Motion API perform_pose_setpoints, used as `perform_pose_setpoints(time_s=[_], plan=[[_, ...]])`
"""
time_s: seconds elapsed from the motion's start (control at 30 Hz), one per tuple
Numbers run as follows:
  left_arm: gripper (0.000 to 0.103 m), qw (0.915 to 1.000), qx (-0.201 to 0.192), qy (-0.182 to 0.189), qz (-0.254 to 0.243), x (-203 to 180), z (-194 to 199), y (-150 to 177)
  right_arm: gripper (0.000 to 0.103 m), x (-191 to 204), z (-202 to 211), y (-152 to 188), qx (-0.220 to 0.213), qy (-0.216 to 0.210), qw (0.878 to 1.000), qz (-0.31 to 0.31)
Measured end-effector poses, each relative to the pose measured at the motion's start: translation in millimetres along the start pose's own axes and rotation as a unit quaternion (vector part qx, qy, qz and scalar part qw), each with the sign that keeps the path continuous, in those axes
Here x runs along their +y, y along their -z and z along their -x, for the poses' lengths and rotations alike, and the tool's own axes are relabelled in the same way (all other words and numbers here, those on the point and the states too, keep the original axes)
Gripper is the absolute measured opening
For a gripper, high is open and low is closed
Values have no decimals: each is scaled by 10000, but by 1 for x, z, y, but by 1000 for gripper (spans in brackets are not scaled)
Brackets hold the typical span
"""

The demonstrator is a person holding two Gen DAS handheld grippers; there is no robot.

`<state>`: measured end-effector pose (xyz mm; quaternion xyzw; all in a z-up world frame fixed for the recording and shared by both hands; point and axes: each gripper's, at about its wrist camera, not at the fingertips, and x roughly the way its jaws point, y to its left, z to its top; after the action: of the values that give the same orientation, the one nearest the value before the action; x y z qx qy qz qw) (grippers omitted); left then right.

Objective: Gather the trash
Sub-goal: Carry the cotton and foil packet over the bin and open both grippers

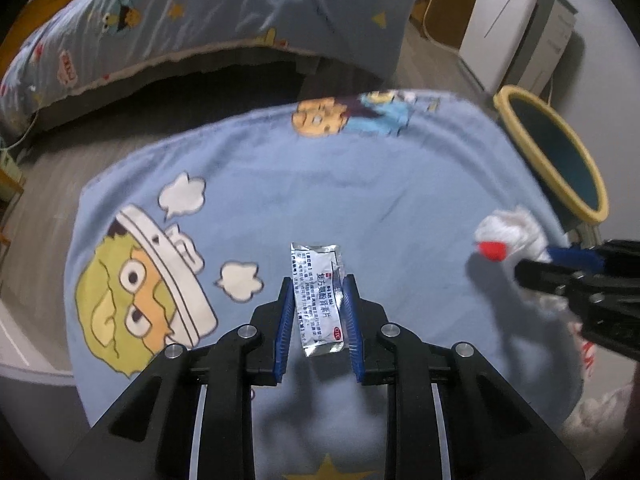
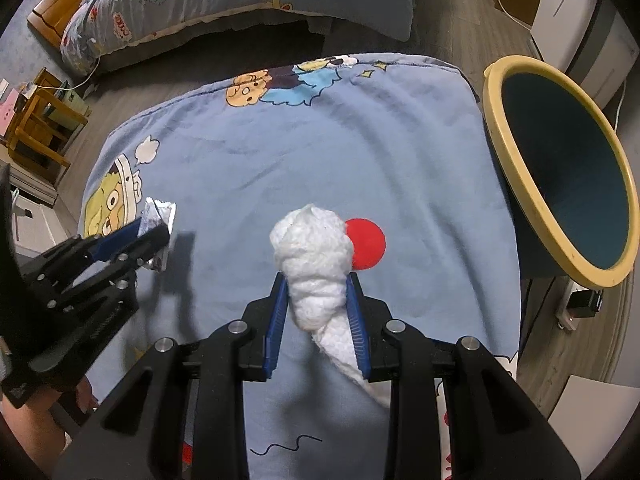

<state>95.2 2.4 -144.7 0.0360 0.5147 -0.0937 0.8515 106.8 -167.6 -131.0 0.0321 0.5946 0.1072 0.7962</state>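
Blue-padded left gripper (image 1: 318, 300) pinches a silver foil sachet with printed text (image 1: 317, 298); fingers pressed onto its long edges. Sachet's long axis runs forward along the fingers, top half sticking out past the tips. It looks lifted clear of the cloth, judging by the shadow under it.

Right gripper (image 2: 316, 300) is clamped on a white crumpled tissue wad (image 2: 310, 256). The wad bulges out past the tips, with a tail trailing back between the pads. Both hands are loaded.

Just beyond the wad, partly hidden behind it, a flat red round disc (image 2: 370, 249) lies on the light blue cartoon-print blanket (image 2: 360, 152). Can't tell whether wad and disc touch. Another red item sits at the near edge of the blanket, mostly hidden behind the right gripper.

Further out, to the right of both grippers: dark teal bin with a cream-yellow rim (image 2: 496, 128), standing off the blanket's right edge, mouth tilted toward the cameras and unobstructed.

Key relation: the bin lies forward-right of both loads. The right gripper is clearly nearer; the left is well apart from the bin and would have to cross over the blanket and past the right hand. My guess: right drops first, then clears the lane.

Beyond the blanket: a bed with matching cartoon bedding (image 1: 200, 20).
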Motion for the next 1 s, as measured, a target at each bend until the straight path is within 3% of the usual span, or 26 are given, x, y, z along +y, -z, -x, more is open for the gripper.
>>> perform_pose_setpoints(time_s=[0.23, 0.53, 0.77, 1.0], plan=[[25, 9991, -384, 95, -147, -17, 26, -18, 29, -7, 24, -14, -348, 7, 9994, -15], [25, 9968, -600, 25, -535, -44, 47, -40, 29, -56, 74, -39, -960, 270, 9942, -413], [25, 9936, -742, -22, -855, -65, 53, -64, 29, -98, 89, -48, -1096, 575, 9900, -681], [25, 9890, -858, 204, -1186, -102, 54, -91, 29, -134, 96, -56, -1205, 921, 9854, -776]])
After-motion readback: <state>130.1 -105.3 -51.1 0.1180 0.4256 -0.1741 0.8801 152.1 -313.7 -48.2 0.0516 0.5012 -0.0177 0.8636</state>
